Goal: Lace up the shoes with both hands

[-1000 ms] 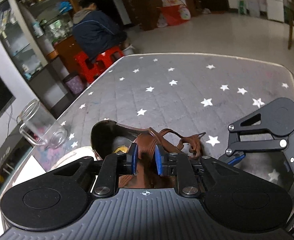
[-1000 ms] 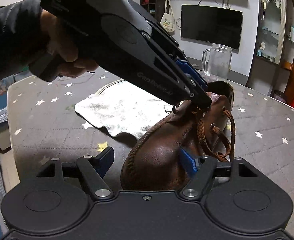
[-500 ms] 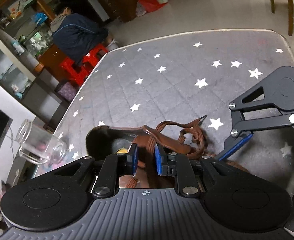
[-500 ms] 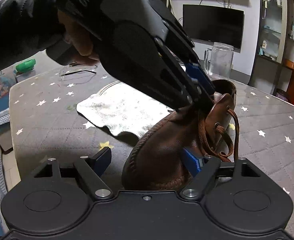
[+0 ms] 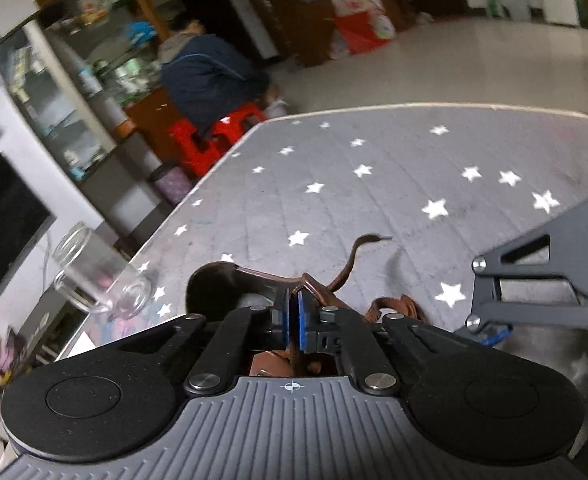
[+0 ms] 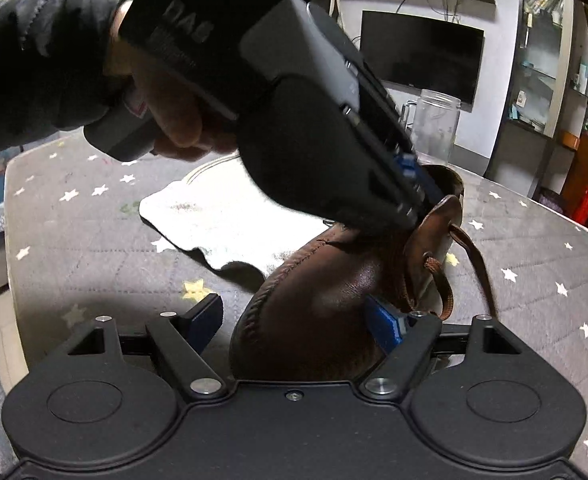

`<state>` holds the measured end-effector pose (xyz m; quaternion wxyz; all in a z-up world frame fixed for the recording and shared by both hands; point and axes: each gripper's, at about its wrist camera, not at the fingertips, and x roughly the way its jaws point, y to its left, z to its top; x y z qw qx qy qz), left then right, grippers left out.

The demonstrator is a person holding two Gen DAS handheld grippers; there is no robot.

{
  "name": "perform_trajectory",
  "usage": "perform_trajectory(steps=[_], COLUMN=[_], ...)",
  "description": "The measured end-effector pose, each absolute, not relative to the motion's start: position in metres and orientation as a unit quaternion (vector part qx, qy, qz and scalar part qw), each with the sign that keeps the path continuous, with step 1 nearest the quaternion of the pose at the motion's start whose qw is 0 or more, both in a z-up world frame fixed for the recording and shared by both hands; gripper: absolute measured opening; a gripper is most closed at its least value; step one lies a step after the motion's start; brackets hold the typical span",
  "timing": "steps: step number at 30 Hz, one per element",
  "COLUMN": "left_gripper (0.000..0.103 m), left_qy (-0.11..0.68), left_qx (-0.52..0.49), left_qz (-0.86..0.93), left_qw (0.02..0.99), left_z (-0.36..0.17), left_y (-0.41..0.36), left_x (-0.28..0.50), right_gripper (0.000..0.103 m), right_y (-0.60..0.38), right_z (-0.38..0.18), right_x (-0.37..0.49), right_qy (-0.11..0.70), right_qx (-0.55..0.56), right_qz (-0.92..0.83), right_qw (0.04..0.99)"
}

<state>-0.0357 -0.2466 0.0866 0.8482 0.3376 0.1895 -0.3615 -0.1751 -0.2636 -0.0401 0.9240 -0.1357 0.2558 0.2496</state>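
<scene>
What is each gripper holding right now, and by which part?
The left gripper is shut on the brown shoelace near the shoe's top eyelets. The right gripper is open, straddling the toe without clamping it.

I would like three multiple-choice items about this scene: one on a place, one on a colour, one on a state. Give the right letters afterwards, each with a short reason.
1. Where does the glass jar stand?
A. inside the shoe
B. on the table behind the shoe
C. on the floor

2. What colour is the shoe?
A. brown
B. white
C. green

3. How is the left gripper set?
A. wide open
B. nearly shut at the shoe's lace
C. away from the shoe

Answers: 1 B, the right wrist view shows it on the table past the shoe. 2 A, the leather is brown. 3 B, its blue pads nearly meet around the lace.
</scene>
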Motion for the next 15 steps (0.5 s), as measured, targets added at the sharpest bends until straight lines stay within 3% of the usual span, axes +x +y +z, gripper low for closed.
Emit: perform_trajectory(steps=[8, 15], left_gripper=[0.004, 0.004], left_qy=[0.171, 0.215], left_qx=[0.156, -0.005], left_qz=[-0.256, -0.172], left_qw=[0.938, 0.961], left_z=[0.100, 0.089], left_y=[-0.195, -0.147], left_x=[-0.054, -0.055], right_gripper=[0.081, 0.083], right_y=[-0.253, -0.250], right_z=[-0.045, -0.048], right_x=[-0.176, -0.176], right_qy=[0.259, 0.259], right_qx=[-0.161, -0.170], right_qz=[0.240, 0.237], right_qw=[0.922, 0.921])
